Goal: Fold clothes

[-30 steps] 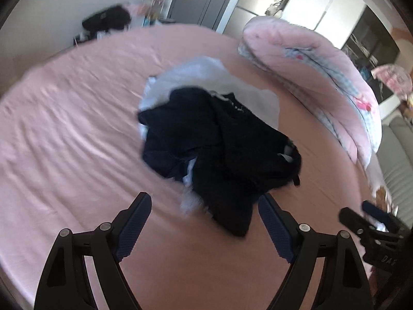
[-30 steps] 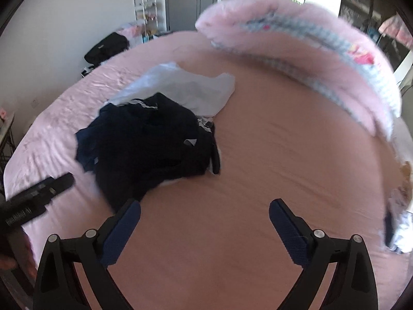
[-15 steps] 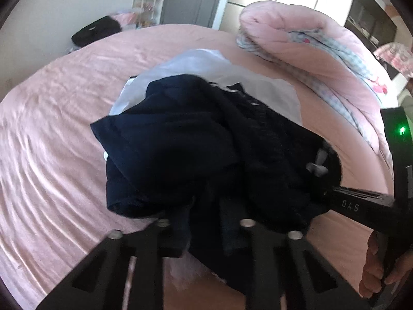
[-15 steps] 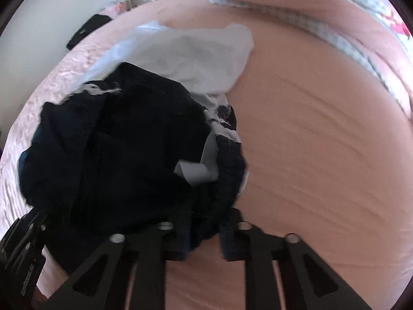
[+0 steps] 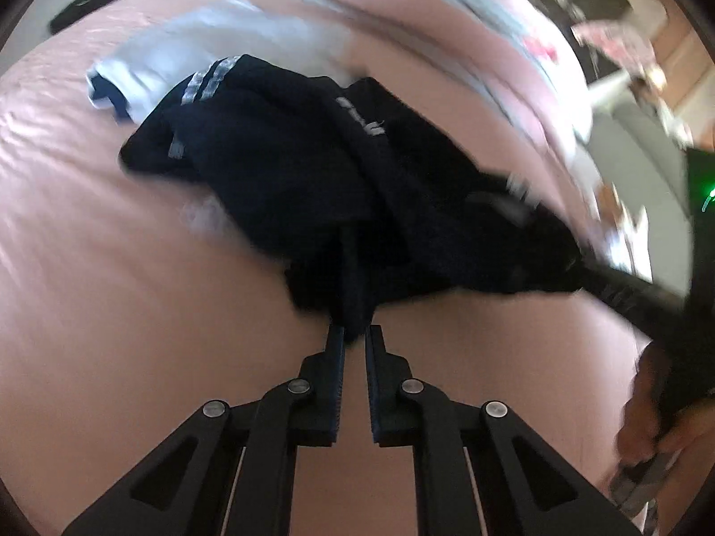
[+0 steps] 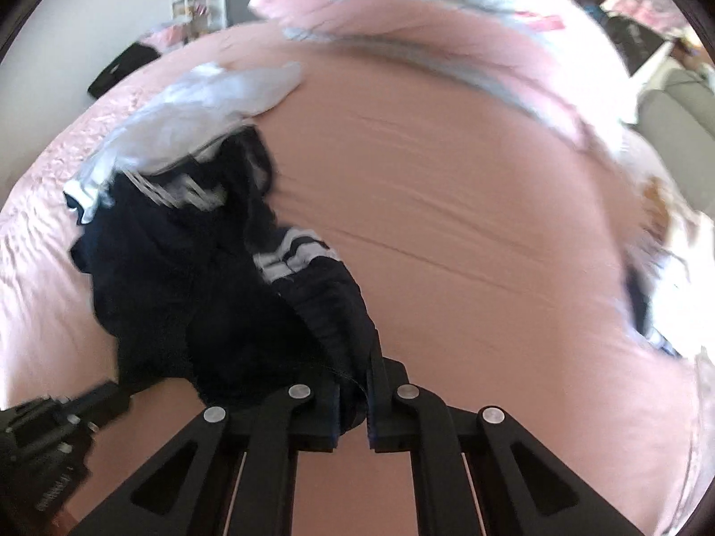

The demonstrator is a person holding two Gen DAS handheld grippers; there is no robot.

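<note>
Gripping a fold of the dark navy garment, the left hand-held gripper had its jaws drawn narrow, with cloth bunched between the blue-padded fingers. The right hand-held gripper was likewise nearly closed, pinching another edge of the same dark navy garment close to a band of white stripes. Both views were blurred.

The garment hung between the two grips, partly raised off the pink bed sheet, with its far portion trailing toward a white garment that lay on the bed behind it. In the left wrist view, pale stripes showed at the upper edge of the dark cloth and pale lettering near its middle; the lettering was too blurred to read. In the right wrist view, the white garment lay just behind and partly under the dark one, touching it.

A rolled pink quilt with a grey checked lining lay along the far side of the bed sheet. The same pink quilt was seen at the top of the left wrist view.

The body of the right gripper showed at the right edge of the left wrist view, with the person's hand on its handle. A black bag sat beyond the bed's far left edge.
</note>
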